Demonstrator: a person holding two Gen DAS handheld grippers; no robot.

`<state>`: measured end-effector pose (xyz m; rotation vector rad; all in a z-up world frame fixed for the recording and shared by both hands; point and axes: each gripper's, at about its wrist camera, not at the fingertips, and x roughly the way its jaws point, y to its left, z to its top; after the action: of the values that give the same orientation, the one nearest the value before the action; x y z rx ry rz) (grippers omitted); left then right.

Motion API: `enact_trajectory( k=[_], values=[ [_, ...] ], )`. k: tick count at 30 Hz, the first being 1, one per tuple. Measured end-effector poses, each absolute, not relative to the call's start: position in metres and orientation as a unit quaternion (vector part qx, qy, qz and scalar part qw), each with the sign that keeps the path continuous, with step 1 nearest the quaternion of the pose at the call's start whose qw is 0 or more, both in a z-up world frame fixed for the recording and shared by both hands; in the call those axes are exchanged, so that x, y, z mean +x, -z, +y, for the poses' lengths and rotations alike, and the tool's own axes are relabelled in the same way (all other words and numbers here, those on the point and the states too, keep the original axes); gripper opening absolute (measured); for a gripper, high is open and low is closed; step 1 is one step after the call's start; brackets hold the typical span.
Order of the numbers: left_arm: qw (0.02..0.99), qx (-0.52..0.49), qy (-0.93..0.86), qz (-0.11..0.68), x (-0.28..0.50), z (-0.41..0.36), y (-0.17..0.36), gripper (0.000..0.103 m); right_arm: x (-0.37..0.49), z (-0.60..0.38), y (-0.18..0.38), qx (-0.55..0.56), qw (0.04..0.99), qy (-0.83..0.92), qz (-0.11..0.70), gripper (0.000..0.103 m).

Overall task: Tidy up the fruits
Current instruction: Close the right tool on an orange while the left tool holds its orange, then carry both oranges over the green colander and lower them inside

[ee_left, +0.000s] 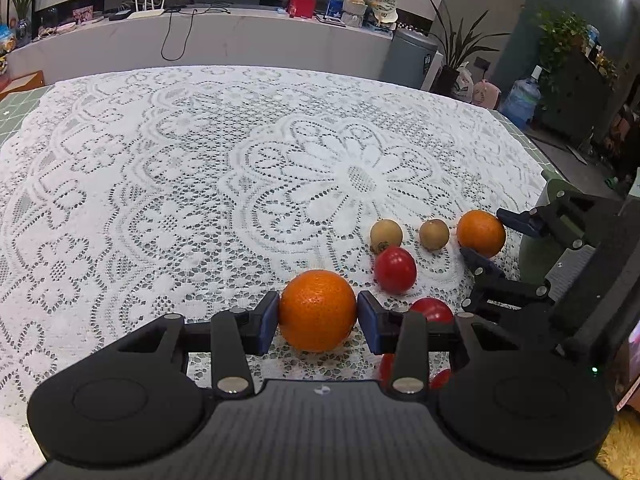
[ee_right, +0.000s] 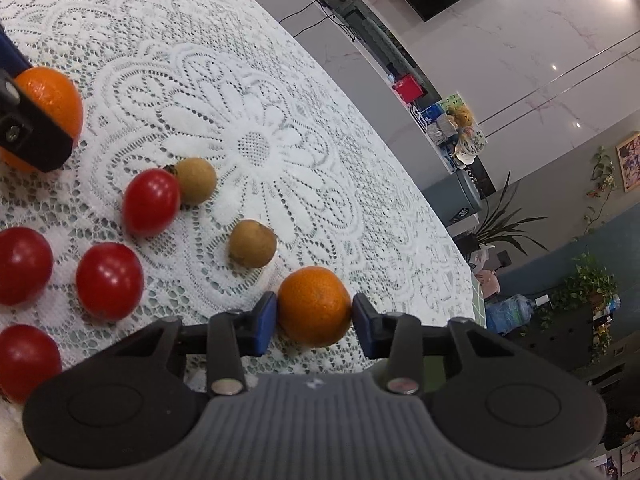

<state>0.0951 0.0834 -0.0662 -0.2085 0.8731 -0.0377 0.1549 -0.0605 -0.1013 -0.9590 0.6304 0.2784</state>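
The larger orange point(ee_left: 317, 310) sits on the white lace tablecloth point(ee_left: 180, 168), clamped between the blue pads of the left gripper point(ee_left: 318, 322), both pads pressing its sides. Taking this orange as the landmark, 1 red tomato point(ee_left: 395, 270) lies just beyond it to the right, touching a brown longan point(ee_left: 386, 235). A 2nd longan point(ee_left: 434, 234) sits further right, apart from the 1st. Beyond that, well apart from the landmark orange, the smaller orange point(ee_right: 314, 306) rests on the cloth between the pads of the right gripper point(ee_right: 314, 322); both pads touch its sides, so it is gripped. In the right wrist view, 3 more tomatoes point(ee_right: 109, 281) lie near the landmark orange, on the near side.
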Motion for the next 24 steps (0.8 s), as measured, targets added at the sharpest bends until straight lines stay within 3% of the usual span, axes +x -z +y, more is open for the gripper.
enact_trajectory(
  k=[13, 24],
  values=[
    [0.909, -0.137, 0.014, 0.393, 0.076, 0.089, 0.052, 0.048, 0.122, -0.07, 0.062, -0.408, 0.877, -0.153, 0.202, 0.037],
    [0.925, -0.111, 0.025, 0.363, 0.054, 0.058, 0.018, 0.048, 0.1, -0.117, 0.003, -0.234, 0.929, -0.189, 0.217, 0.038]
  ],
)
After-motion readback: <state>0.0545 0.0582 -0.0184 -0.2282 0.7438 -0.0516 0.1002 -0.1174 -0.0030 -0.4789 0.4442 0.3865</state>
